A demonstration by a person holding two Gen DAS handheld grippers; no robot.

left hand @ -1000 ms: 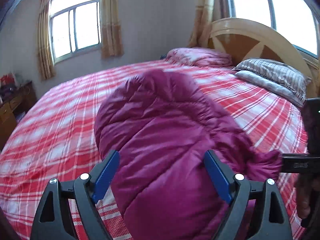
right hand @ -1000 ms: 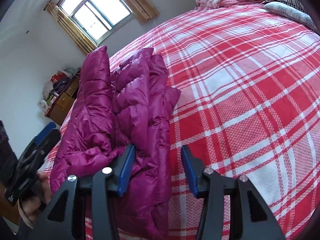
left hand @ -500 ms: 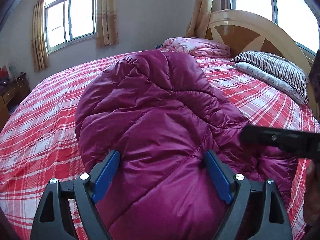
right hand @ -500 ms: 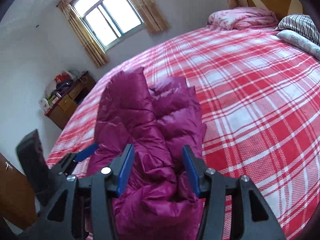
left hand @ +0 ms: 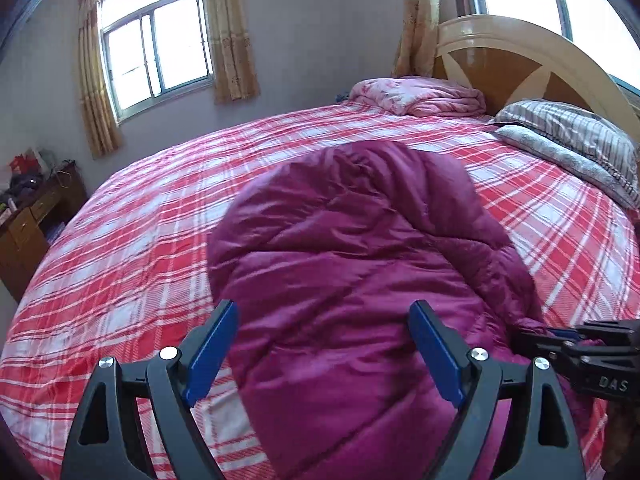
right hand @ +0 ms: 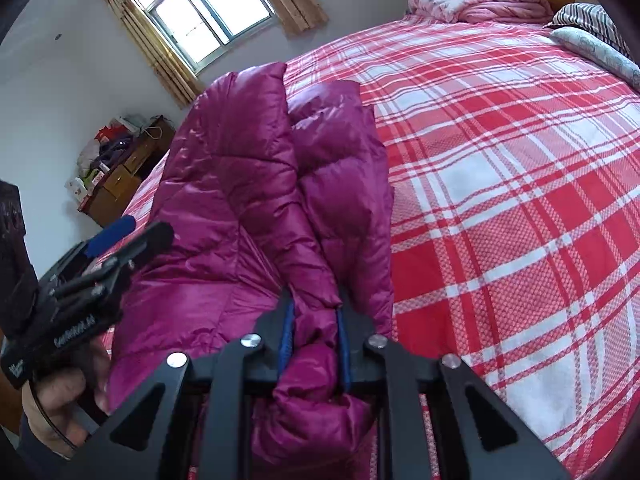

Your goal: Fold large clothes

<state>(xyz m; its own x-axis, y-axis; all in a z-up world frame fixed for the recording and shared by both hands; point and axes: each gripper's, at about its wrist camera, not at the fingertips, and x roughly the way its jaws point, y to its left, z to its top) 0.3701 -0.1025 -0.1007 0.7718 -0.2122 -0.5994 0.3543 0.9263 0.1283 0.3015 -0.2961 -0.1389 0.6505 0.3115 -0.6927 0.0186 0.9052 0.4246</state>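
Both wrist views close, angled down, sharing jacket (left hand: pixel 352 280)

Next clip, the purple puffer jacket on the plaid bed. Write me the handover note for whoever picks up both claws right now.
Right claw: has just been closing, now shut on a bunched fold at the near end of the purple puffer jacket.
Left claw: open wide, holding nothing, with the jacket's near left part between its pads.
Jacket: lies lengthwise on the red plaid bedspread, sides already folded inward into a long narrow bundle, far end pointing toward the window wall.
Done: the lengthwise fold, judging by how it lies.
Left: probably grip the near left part with the left claw, then fold the near end over toward the far end.
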